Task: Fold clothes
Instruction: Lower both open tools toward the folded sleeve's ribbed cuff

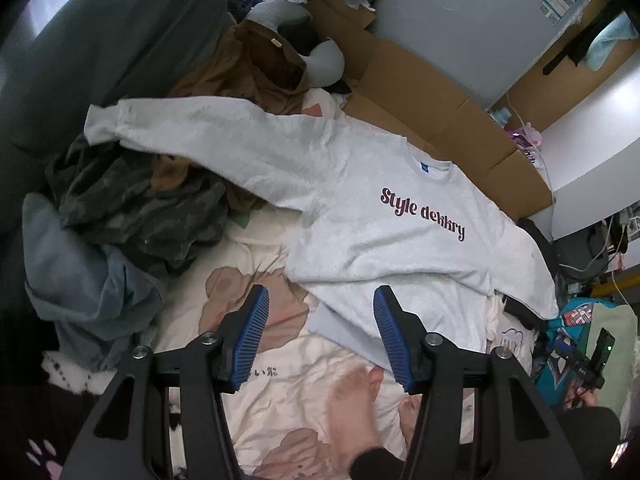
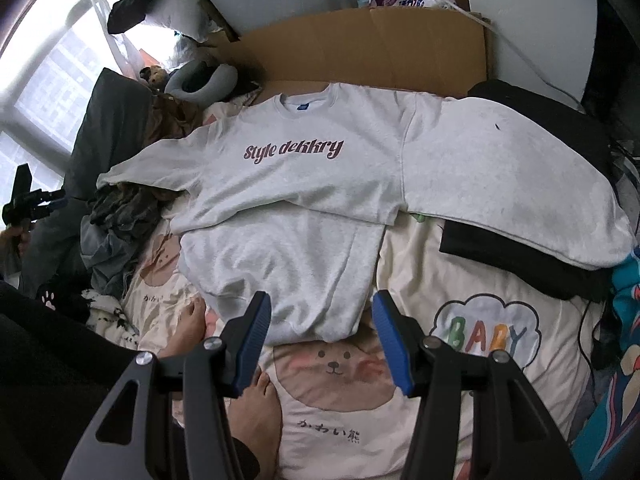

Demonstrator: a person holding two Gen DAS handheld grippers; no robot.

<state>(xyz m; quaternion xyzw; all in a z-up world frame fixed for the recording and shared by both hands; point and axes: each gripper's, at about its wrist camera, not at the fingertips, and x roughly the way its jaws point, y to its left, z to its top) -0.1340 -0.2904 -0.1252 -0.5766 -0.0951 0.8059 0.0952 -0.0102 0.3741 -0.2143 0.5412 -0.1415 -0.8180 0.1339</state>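
A light grey sweatshirt with dark red "Style dekkry" lettering lies front up on the bed, both sleeves spread out sideways; it also shows in the right wrist view. Its lower half is bunched and doubled below the chest. My left gripper is open and empty, held above the bedsheet near the sweatshirt's hem. My right gripper is open and empty, just above the hem's lower edge. The left gripper also shows far left in the right wrist view.
A cream bear-print bedsheet covers the bed. A heap of dark, camouflage and blue clothes lies left. A brown garment, neck pillow, cardboard and a black garment under the right sleeve surround it. Bare feet rest on the sheet.
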